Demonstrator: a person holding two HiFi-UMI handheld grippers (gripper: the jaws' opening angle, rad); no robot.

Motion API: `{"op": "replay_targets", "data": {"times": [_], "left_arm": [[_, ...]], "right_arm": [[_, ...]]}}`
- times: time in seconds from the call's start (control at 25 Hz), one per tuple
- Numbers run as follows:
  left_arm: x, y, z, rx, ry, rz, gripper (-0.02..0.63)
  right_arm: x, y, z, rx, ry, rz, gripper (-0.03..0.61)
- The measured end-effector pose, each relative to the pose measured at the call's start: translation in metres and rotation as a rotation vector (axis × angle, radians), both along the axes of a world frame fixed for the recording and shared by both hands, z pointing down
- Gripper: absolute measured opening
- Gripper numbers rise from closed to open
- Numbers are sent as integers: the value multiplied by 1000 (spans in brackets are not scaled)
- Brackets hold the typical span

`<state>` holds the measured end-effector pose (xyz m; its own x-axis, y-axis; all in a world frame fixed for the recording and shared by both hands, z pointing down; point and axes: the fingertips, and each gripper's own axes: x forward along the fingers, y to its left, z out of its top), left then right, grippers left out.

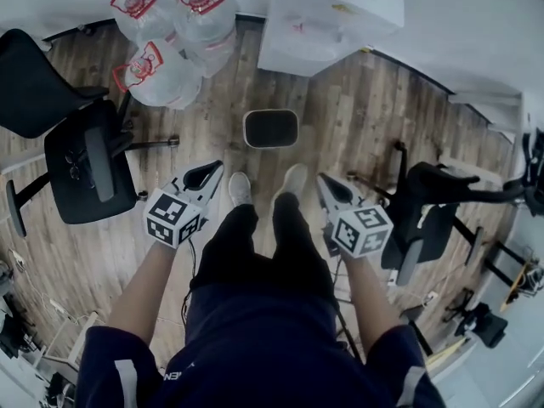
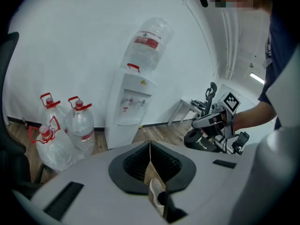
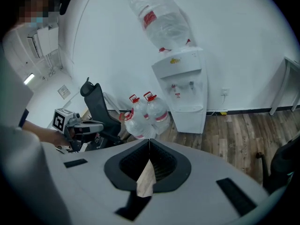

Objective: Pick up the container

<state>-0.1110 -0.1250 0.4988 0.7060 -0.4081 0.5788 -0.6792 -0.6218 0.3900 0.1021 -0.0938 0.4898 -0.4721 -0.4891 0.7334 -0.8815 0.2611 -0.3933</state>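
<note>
The container, a dark rounded-rectangular tub with a white rim, sits on the wooden floor just ahead of the person's shoes in the head view. My left gripper is held at waist height to the left of the legs, shut and empty. To the right of the legs, my right gripper is likewise shut with nothing in it. Both point forward, short of the container and above it. Neither gripper view shows the container. The left gripper view has its jaws closed together, and the right gripper view shows the same.
Three large water bottles lie and stand at the far left by the wall. A white water dispenser stands behind the container. A black office chair is at the left, and another chair with stands is at the right.
</note>
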Motion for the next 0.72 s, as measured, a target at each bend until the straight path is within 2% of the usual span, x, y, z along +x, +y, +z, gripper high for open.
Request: {"op": "replay_targets", "data": {"times": [0.2,0.48,0.6,0.72], "left_arm": [[13,-15,83,-66,-67,12,28],[33,-45,233,-132,-147,44,28],[43,-52,295,-166,-177,74,32],[52,-58,356,-196,-209,102,77]], "right_arm": [[14,-16,92,-89,63,-34,18],[27,-47,251,-226,67,32,22],[27,-48,315,-289,57,47,67],[34,-49,374,-323,77,69,105]]}}
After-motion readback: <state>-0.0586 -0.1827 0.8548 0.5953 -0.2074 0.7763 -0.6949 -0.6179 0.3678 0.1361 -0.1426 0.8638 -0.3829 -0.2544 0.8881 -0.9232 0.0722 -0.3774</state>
